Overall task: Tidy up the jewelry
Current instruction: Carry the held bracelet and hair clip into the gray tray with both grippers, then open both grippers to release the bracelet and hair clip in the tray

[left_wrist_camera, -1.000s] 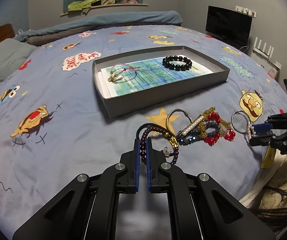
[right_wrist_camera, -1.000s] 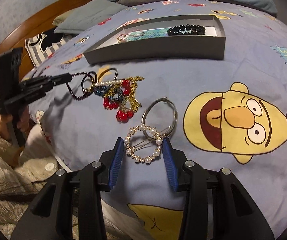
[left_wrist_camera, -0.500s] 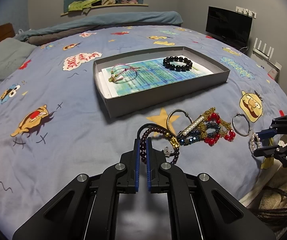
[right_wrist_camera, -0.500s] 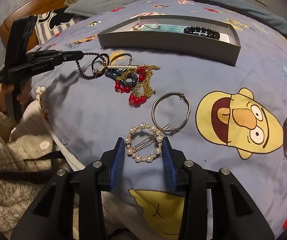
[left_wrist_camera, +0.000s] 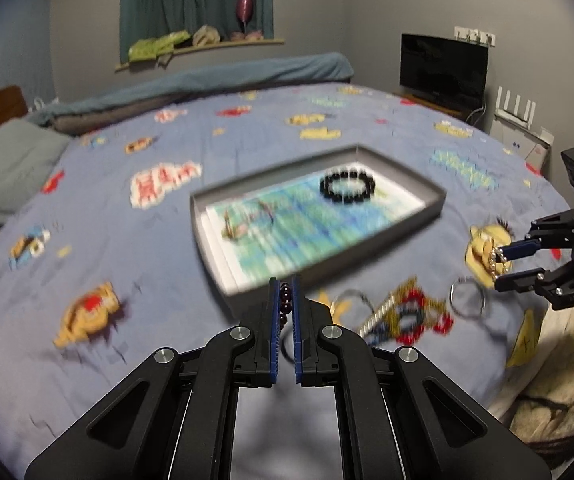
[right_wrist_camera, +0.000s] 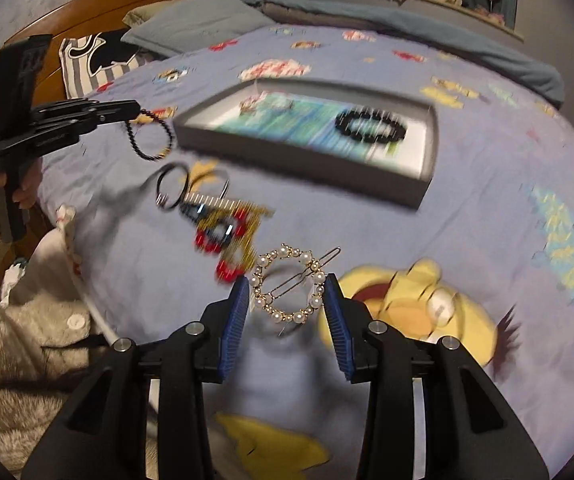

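Note:
My left gripper [left_wrist_camera: 283,285] is shut on a dark red bead bracelet [left_wrist_camera: 285,305] and holds it in the air; it hangs from the jaws in the right wrist view [right_wrist_camera: 151,136]. My right gripper [right_wrist_camera: 287,284] is shut on a round pearl hair clip [right_wrist_camera: 289,284] and holds it above the bed; it also shows in the left wrist view [left_wrist_camera: 499,260]. The grey tray [left_wrist_camera: 415,220] lies further back on the bed, with a black bead bracelet [left_wrist_camera: 347,186] and a thin red cord bracelet [left_wrist_camera: 247,220] in it.
A tangle of red, gold and blue jewelry [right_wrist_camera: 227,232] with a pearl bar, a dark ring [right_wrist_camera: 173,186] and a silver hoop [left_wrist_camera: 467,300] lie on the cartoon bedsheet in front of the tray. Pillows [right_wrist_camera: 199,20] and a headboard stand at the left.
Both grippers have lifted off the bed. The left one raised the dark red bracelet out of the pile; the right one raised the pearl clip away from the silver hoop.

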Available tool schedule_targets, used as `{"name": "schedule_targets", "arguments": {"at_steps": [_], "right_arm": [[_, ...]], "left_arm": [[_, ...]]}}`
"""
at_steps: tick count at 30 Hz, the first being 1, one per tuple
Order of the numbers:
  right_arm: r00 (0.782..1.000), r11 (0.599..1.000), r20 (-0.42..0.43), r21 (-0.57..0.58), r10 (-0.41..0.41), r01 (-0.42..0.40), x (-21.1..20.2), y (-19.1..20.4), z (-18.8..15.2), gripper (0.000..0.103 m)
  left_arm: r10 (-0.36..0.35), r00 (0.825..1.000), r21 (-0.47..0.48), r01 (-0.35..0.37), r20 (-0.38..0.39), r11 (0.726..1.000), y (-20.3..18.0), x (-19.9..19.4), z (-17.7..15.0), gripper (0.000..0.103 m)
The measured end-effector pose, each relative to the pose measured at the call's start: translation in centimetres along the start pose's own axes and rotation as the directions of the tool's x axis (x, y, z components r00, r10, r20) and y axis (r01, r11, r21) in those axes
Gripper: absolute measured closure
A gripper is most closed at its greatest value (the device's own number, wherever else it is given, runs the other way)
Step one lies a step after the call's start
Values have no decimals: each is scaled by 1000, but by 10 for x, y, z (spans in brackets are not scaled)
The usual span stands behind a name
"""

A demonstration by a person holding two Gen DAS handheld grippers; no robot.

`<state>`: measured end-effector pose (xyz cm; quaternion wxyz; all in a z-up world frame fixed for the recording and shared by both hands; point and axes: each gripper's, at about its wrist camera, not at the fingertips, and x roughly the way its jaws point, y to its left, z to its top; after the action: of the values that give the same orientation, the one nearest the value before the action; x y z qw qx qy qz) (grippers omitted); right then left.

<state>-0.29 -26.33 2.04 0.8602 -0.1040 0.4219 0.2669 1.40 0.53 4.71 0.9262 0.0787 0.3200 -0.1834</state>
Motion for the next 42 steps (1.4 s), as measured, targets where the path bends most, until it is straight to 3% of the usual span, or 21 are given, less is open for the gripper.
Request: {"name": "schedule_targets", "arguments": {"at_steps": [7,13,22,32,42], "right_arm": [[994,996,60,-14,-93,94,0,-25,48,65],[991,993,65,34,-115,113,22,-46,79,65],[989,985,7,89,-146,145,60,-67,88,65],[986,981,-59,106,-159,164,90,-71,90,65],[984,978,-55,112,-170,176,94,-71,91,64]], "left_arm": [[16,997,40,-19,74,999,4,9,47,97],[3,998,45,-6,63,999,1,39,63,97],[11,999,6,-11,-35,1000,12,88,52,97],[-8,986,-136,-16,-169,991,41,128,36,96],[13,976,-140,-45,-219,989,42,139,24,96]]}}
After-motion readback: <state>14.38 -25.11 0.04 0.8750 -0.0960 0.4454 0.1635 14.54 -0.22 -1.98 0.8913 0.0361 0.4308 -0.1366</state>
